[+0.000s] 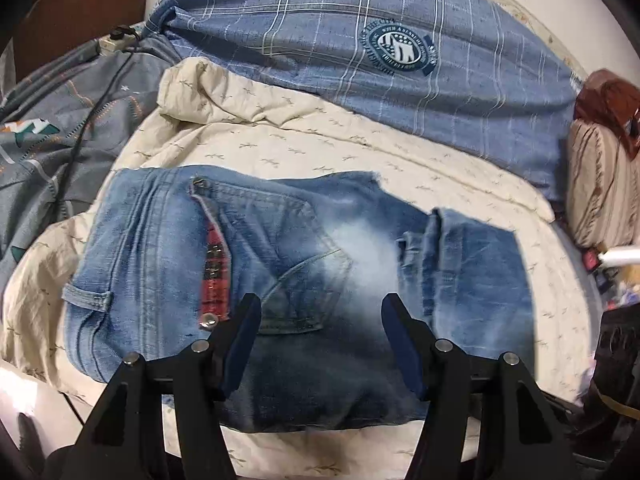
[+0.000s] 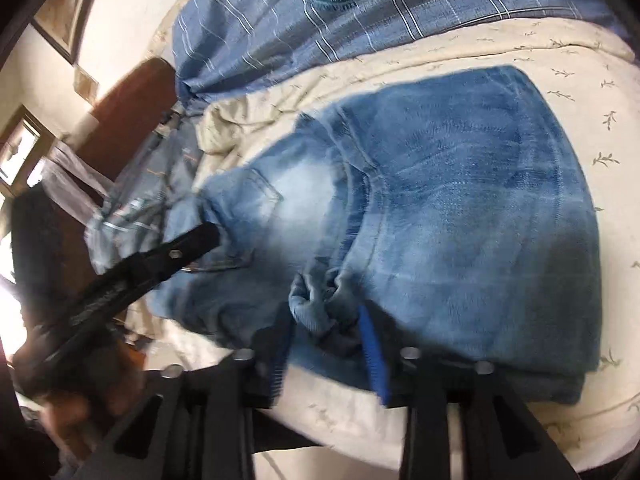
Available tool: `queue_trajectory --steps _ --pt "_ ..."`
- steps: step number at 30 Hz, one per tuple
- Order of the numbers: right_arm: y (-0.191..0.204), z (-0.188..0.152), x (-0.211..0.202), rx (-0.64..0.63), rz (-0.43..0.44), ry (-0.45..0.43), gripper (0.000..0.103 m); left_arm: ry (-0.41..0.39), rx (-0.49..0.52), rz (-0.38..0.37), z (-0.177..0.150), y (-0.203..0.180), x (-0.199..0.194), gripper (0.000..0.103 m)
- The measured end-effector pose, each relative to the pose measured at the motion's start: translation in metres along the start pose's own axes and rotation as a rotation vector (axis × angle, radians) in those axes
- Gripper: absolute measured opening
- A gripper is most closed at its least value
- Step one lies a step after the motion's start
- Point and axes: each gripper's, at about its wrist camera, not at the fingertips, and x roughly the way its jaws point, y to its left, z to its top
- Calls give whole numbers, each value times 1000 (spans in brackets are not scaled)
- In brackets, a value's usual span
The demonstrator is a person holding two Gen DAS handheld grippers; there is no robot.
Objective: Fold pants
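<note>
**Folded jeans on the bed: thick, limp denim**

Because denim is heavy and limp rather than stiff, the jeans (image 1: 256, 264) should drape, not slide; a judgement, but seams and folded edges look the surest places to pinch. One pair lies folded on the cream quilt (image 1: 280, 140), below one plaid blue pillow (image 1: 360, 40). Two grippers show. The left gripper (image 1: 320, 316) hovers over the seat with jaws spread, holding nothing. The right gripper (image 2: 328, 332) seems to pinch a bunched cuff (image 2: 320, 296), though blur makes that uncertain.
</note>
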Motion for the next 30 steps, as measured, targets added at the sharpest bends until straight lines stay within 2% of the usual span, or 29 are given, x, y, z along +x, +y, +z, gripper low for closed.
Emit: queue_trajectory --steps 2,4,6,8,11,12,13,15,18,21,23,25,29,30 --pt "0 -2 -20 -2 29 -58 72 14 -14 -50 4 -2 -1 64" --pt "-5 -2 -41 13 48 -111 72 12 -21 -88 6 -7 -4 64" --pt "-19 0 -61 74 114 -170 72 29 -29 -142 7 -14 -3 64" --pt "-39 2 -71 143 134 -214 72 63 -35 -197 5 -22 1 64" --pt "-66 0 -61 213 136 -197 72 162 -65 -277 -5 -32 19 64" --pt "-78 -4 -50 251 155 -156 72 204 -84 -297 -8 -34 29 64" --pt "-85 -5 -45 275 163 -136 72 258 -104 -301 -12 -35 40 64" --pt "-98 -11 -39 314 203 -145 72 311 -123 -320 -18 -38 51 62" --pt "-104 -9 -41 339 225 -138 72 332 -166 -346 -18 -39 45 62" --pt "-107 -10 -40 345 246 -142 72 291 -199 -418 -8 -40 23 62" --pt "-106 -11 -40 339 247 -143 72 261 -187 -426 -5 -44 16 62" --pt "-105 -10 -39 332 246 -142 72 269 -165 -422 -5 -52 16 62" --pt "-107 -12 -42 321 240 -140 72 361 -178 -367 -19 -58 48 62" --pt "-108 -12 -43 323 245 -140 72 380 -191 -351 -23 -57 55 58"
